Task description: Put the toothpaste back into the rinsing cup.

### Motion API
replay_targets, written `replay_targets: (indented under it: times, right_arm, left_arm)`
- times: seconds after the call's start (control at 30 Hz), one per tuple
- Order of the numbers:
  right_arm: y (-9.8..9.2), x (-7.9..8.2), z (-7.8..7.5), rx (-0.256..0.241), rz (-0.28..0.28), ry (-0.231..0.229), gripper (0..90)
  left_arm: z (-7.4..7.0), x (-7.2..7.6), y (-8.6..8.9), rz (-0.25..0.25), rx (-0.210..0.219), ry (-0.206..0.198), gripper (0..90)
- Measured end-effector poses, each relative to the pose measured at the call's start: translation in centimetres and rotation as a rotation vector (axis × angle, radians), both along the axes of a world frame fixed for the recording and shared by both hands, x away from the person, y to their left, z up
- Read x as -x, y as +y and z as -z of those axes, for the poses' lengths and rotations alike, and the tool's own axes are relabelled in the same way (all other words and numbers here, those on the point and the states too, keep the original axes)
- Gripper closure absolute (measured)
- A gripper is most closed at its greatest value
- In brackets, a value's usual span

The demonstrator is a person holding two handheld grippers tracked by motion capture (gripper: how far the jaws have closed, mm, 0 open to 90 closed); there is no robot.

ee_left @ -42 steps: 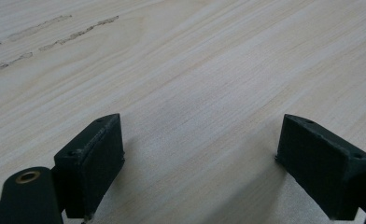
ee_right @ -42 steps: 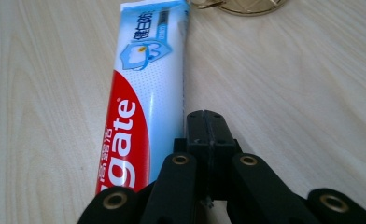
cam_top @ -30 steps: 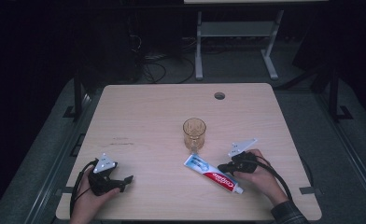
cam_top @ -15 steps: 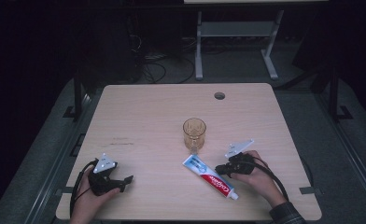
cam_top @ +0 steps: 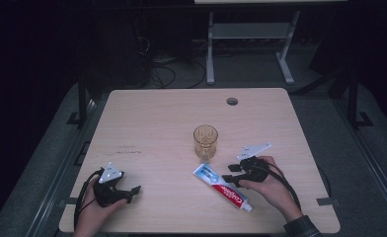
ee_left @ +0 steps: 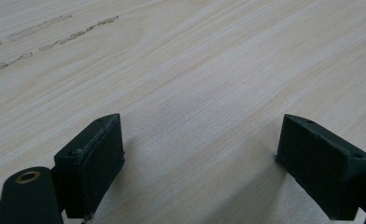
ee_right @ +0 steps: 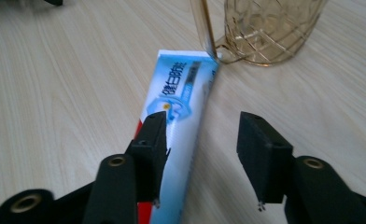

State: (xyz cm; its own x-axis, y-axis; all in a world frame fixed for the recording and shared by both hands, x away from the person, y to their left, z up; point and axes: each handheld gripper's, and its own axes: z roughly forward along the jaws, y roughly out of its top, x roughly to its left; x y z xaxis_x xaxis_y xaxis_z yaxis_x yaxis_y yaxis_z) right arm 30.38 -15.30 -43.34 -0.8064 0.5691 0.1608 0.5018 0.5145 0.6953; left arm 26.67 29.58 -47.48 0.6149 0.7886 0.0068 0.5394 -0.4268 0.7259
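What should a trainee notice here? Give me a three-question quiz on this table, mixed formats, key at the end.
1. True or false: the toothpaste tube stands upright inside the amber glass.
2. Which gripper has the tube between its open jaws? A) left gripper B) right gripper
3. Fill in: in the left gripper view, between the jaws lies nothing but the bare ____.

Key: 1. False; it lies flat on the table, one end near the glass's base. 2. B; the jaws straddle it without closing. 3. Table.
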Motion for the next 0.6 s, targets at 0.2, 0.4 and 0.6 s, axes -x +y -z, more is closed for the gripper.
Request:
replay_targets:
  times: [0.2, 0.4, 0.6]
  right_arm:
    - [1.9, -0.1, 0.2, 0.015, 0.014, 0.014, 43.7]
    - [3.6, -0.3, 0.6, 0.045, 0.017, 0.027, 40.9]
    - [4.9, -0.8, 1.5, 0.091, 0.017, 0.036, 38.9]
  left_arm:
    - [0.0, 0.0, 0.0, 0.000, 0.000, 0.000, 13.6]
    - [0.0, 0.0, 0.0, 0.001, 0.000, 0.000, 13.5]
    - [0.0, 0.0, 0.0, 0.004, 0.000, 0.001, 13.6]
